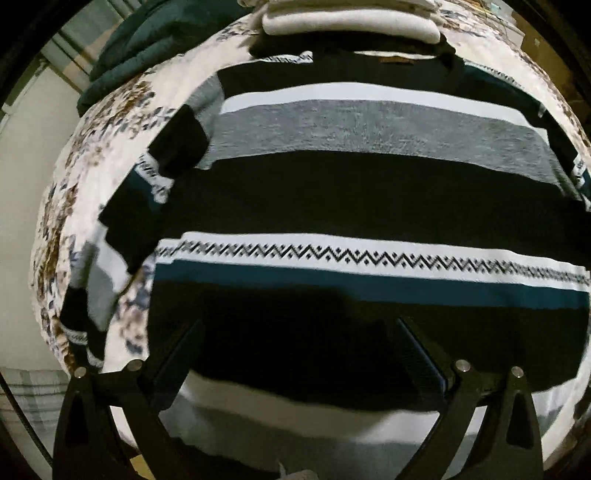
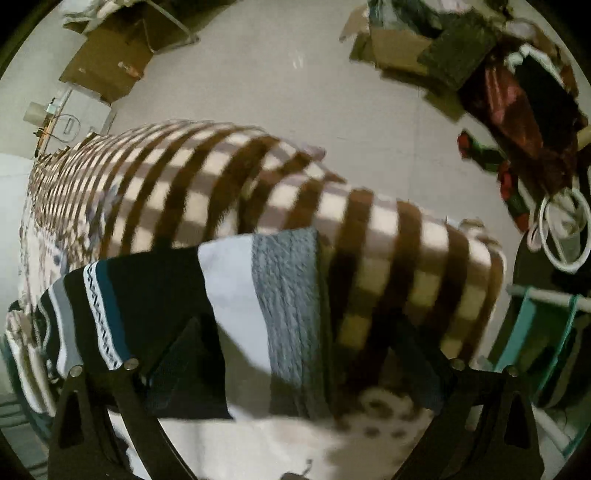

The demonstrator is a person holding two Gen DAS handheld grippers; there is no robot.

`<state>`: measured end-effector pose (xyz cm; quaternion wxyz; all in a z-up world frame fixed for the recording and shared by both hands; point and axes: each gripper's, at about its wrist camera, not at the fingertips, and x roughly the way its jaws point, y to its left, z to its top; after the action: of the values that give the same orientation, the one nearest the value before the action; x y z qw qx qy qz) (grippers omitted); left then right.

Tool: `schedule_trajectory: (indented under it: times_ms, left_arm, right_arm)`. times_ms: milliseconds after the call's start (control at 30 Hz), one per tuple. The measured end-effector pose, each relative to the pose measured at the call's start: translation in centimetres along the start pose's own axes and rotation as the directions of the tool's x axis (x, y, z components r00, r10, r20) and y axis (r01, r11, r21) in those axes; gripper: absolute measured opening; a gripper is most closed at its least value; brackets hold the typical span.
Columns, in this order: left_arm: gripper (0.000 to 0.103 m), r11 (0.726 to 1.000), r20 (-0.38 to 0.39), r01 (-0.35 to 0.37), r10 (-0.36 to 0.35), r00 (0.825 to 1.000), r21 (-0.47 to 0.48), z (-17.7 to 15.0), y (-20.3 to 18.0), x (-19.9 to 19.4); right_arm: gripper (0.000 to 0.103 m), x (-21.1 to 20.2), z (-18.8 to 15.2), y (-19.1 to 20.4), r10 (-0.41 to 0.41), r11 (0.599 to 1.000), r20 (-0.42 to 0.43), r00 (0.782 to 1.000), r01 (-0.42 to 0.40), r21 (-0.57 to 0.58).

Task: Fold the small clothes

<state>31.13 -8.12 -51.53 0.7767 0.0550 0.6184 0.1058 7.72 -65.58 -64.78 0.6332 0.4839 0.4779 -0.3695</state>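
Note:
A striped knit sweater (image 1: 369, 192), in black, grey, white and teal with a zigzag band, lies spread flat on a floral bed cover (image 1: 96, 155). Its left sleeve (image 1: 110, 240) lies along the side. My left gripper (image 1: 299, 332) is open just above the sweater's black bottom hem. In the right wrist view, a sleeve or edge of the same sweater (image 2: 229, 295) lies between the open fingers of my right gripper (image 2: 299, 332), over a brown-and-cream checked blanket (image 2: 258, 177).
A stack of folded cream clothes (image 1: 351, 22) sits past the sweater's collar, and a dark green blanket (image 1: 140, 48) lies at the far left. Cardboard boxes (image 2: 107, 62) and a pile of clothes (image 2: 524, 110) stand on the floor beyond the bed.

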Motion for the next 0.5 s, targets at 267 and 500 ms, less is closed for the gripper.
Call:
schedule_trajectory:
  times_ms: [267,500]
  left_arm:
    - [0.103,0.998,0.013,0.002,-0.003,1.0,0.061,0.3,-0.4,0.8]
    - [0.103,0.997,0.046,0.006,-0.009,0.999,0.074,0.6,0.6,-0.1]
  right_arm:
    - [0.012,-0.2,-0.1,1.5,0.074,0.997,0.006,0.997,-0.074,-0.034]
    - [0.009,-5.6,1.7,2.8,0.065,0.998,0.13,0.989,-0.064,-0.012]
